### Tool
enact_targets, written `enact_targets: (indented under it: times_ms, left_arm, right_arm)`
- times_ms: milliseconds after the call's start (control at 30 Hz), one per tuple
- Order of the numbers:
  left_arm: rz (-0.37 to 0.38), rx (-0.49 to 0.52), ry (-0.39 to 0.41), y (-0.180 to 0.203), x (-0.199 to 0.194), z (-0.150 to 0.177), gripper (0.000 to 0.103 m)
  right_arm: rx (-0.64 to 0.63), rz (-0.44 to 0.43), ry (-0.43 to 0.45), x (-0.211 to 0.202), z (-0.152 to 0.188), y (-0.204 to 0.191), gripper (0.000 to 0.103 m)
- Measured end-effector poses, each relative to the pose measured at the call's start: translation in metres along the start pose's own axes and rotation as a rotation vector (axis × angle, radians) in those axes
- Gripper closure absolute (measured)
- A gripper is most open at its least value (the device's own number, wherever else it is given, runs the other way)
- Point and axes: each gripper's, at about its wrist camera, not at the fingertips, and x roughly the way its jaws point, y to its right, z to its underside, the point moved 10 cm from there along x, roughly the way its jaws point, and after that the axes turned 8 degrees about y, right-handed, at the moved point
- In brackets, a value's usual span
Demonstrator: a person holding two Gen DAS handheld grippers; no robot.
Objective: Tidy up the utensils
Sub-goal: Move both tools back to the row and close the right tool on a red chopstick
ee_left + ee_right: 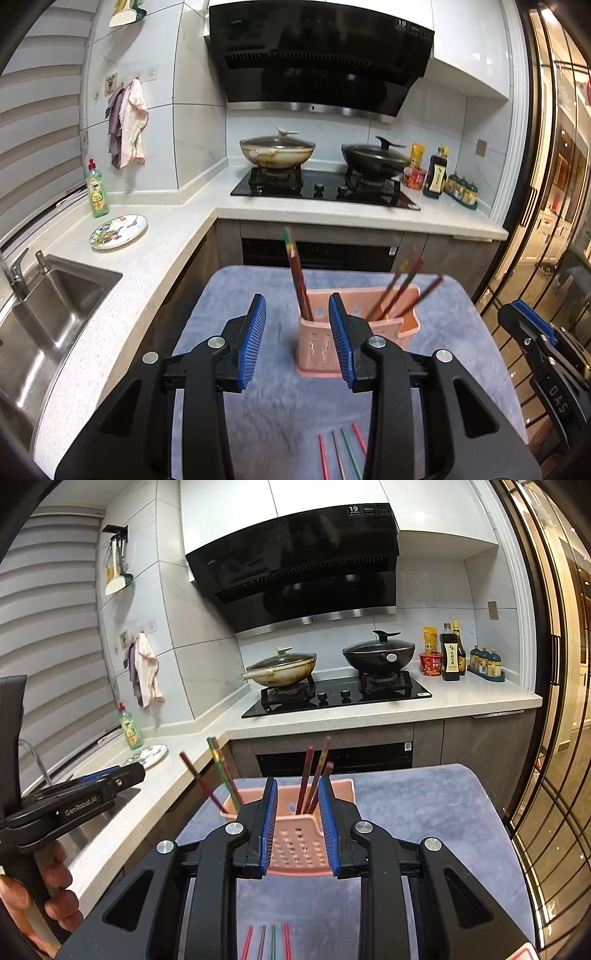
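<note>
A: So what's sitting around the pink utensil holder?
B: Just four loose chopsticks lying on the grey mat, nothing blocking. Holder's standing mid-mat, red-brown chopsticks leaning in both compartments. Left gripper and right gripper are both hanging partly open, gripping nothing

light: bright, even, cool white indoors; warm yellow glow from glass door at right
glare: reflections on range hood
blur: chopsticks motion-smeared
distortion: strong fisheye, dark vignette corners
</note>
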Motion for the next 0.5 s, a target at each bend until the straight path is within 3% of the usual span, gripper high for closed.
enact_targets:
  times_ms: [267,500]
  left_arm:
    - [-0.015,0.020,-0.048,-0.005,-0.025,0.043,0.069]
    - [-0.012,0.024,-0.114,-0.009,-0.042,0.096,0.069]
  right_arm:
    - [-0.016,-0.001,-0.086,-0.034,0.056,0.000,0.080]
    - [-0.008,0.001,-0.206,-0.065,0.128,0.005,0.080]
